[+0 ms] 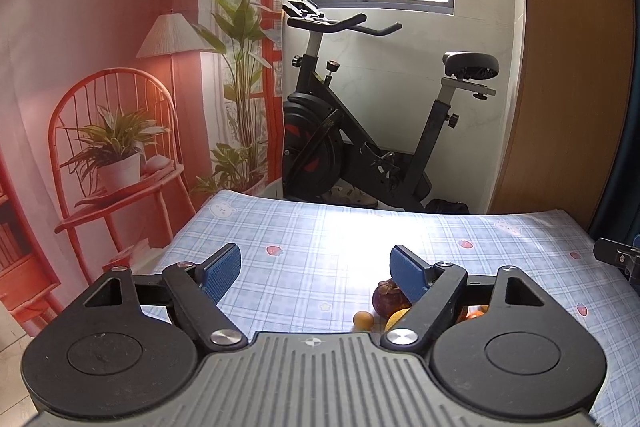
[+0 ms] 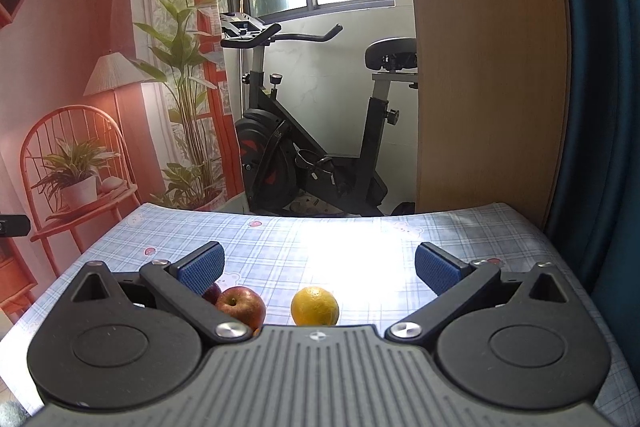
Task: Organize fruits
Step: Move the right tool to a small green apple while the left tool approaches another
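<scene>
In the left wrist view my left gripper stands open above the checked tablecloth, nothing between its blue pads. Low and right of it lie a dark purple mangosteen, a small orange fruit and a yellow fruit, partly hidden by the right finger. More orange fruit peeks out behind that finger. In the right wrist view my right gripper is open and empty. A red apple and an orange sit on the cloth just below the jaws. A dark fruit hides behind the left finger.
The table's far edge drops off toward an exercise bike. A printed backdrop hangs left, a wooden panel right. The other gripper's tip shows at the right edge and at the left edge.
</scene>
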### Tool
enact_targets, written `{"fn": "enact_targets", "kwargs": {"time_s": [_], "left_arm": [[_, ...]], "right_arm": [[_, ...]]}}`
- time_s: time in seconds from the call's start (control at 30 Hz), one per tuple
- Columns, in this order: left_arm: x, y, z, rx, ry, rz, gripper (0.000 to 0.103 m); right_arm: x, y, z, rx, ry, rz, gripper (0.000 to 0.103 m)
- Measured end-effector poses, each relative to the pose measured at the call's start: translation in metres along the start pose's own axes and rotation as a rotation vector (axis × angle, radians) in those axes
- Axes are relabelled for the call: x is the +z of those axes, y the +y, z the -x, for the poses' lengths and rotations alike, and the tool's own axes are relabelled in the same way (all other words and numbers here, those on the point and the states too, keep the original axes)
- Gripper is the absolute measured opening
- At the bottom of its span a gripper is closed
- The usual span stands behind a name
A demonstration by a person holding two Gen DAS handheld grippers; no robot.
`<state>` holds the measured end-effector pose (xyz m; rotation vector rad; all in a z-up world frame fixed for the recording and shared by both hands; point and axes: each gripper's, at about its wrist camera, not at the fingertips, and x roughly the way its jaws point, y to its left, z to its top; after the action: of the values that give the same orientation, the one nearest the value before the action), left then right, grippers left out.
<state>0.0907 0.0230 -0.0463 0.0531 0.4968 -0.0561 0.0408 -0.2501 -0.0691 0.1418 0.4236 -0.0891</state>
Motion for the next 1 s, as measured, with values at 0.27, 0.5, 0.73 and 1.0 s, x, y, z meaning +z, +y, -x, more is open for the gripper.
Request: {"fn": "enact_targets", "kwargs": {"time_s": [0.27,0.5,0.73,1.0], "left_arm": [[-0.013,0.013,-0.023,-0.07,-0.028,0.043,0.074],[-0.021,0.008,-0.043,-0.152,0.019,0.047,0.07],[-0.025,0.008,-0.059,-0.169,0.065,0.034,0.072],[-0.017,0.01,-0.066,-0.138,0.088,0.04,0.069]], "right_arm": [[-0.009,-0.008,-0.031,0.023,0.073,0.018,0.103],[-0.021,-0.002,-0.042,0.073,0.089,0.048,0.103],[-0.018,0.001,-0.053,0.069,0.14,0.083,0.103],[-0.013,-0.003,-0.068,0.015,0.173,0.12,0.098]]}}
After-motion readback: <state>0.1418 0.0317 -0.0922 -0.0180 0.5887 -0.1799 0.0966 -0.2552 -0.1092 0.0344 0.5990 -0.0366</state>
